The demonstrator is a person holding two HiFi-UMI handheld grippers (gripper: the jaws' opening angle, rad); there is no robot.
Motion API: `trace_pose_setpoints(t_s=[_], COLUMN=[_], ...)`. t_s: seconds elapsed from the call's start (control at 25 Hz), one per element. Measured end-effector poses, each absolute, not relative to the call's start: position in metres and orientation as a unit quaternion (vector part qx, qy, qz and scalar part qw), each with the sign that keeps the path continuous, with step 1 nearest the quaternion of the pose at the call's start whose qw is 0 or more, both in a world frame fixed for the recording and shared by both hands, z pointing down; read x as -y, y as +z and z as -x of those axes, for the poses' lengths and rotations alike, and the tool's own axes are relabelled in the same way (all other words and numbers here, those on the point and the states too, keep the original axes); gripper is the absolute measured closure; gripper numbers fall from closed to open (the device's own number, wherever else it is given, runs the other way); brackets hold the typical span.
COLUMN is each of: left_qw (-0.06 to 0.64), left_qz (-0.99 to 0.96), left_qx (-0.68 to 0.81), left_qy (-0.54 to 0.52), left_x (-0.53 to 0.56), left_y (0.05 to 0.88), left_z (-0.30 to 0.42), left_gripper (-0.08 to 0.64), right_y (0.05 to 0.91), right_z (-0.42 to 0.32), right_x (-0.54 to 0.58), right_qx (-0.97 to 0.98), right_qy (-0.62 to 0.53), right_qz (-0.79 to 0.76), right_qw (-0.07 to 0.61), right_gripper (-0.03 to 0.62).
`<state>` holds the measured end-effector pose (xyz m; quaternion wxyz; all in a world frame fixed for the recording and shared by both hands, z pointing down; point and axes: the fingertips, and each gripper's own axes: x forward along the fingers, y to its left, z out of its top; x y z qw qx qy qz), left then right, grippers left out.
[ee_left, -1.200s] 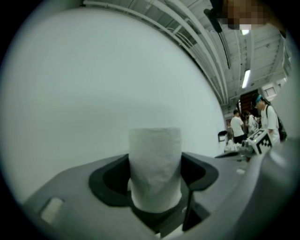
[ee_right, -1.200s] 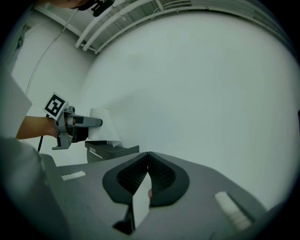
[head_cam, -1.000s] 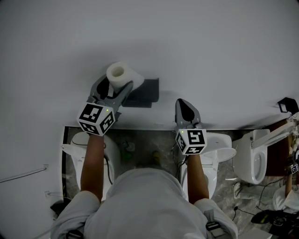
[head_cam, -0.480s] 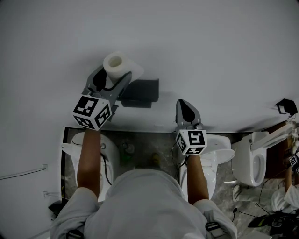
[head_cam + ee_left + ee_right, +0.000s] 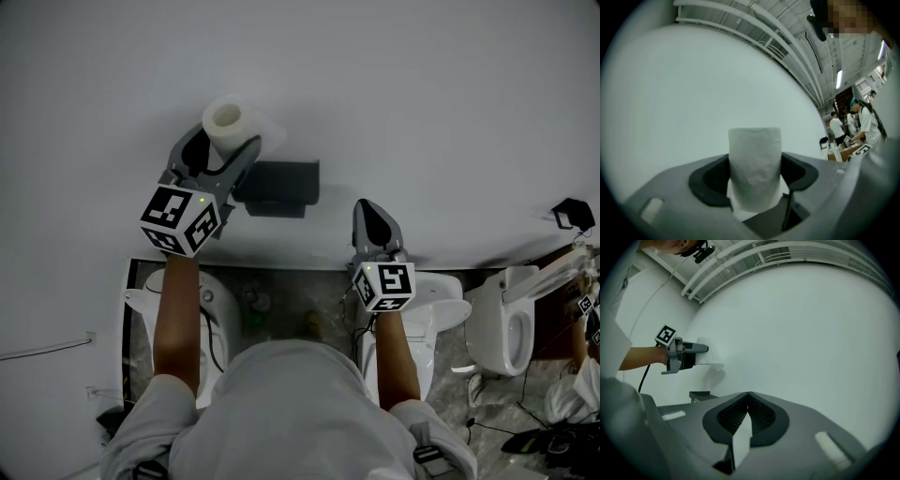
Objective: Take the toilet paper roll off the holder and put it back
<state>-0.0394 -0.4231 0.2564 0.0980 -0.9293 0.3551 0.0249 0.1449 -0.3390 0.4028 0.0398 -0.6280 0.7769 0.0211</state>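
Observation:
The white toilet paper roll [image 5: 228,120] stands upright between the jaws of my left gripper [image 5: 225,141], which is shut on it in front of the white wall. The roll hangs up and to the left of the dark grey holder [image 5: 278,187] and is clear of it. In the left gripper view the roll [image 5: 754,164] fills the gap between the dark pads. My right gripper [image 5: 367,208] is to the right of the holder, shut, with nothing in it; in its own view the tips [image 5: 748,394] meet, and the left gripper [image 5: 689,352] and holder [image 5: 699,395] show at the left.
White toilets [image 5: 173,286] [image 5: 441,300] stand below the wall on a mottled floor, with another [image 5: 506,323] further right. A small black fitting [image 5: 574,212] sits on the wall at the right. People [image 5: 862,122] stand in the distance in the left gripper view.
My left gripper has lifted the roll up the wall, further from the holder. The right gripper has stayed where it was.

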Motion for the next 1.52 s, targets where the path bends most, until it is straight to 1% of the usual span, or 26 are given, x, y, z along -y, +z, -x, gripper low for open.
trace_pose_setpoints(t_s=[0.24,0.44,1.04,1.52], left_qw=[0.101,0.101,0.100,0.082], left_qz=[0.928,0.929,0.932,0.934], left_qx=[-0.356,-0.355,-0.347,-0.348], left_qy=[0.029,0.031,0.031,0.018], left_x=[0.419,0.419,0.414,0.426], left_y=[0.249,0.246,0.246,0.266], left_z=[0.041,0.041,0.030,0.028], left_gripper=[0.244,0.244,0.244,0.244], right_y=[0.399,0.403,0.406,0.408], right_z=[-0.142,-0.138,-0.137,-0.137], right_x=[0.334,0.333,0.332,0.338], right_qx=[-0.778,-0.781,-0.784,-0.787], right_qy=[0.030,0.042,0.041,0.039], right_qz=[0.626,0.623,0.619,0.615], right_qw=[0.040,0.021,0.013,0.010], right_gripper=[0.591,0.591,0.591,0.591])
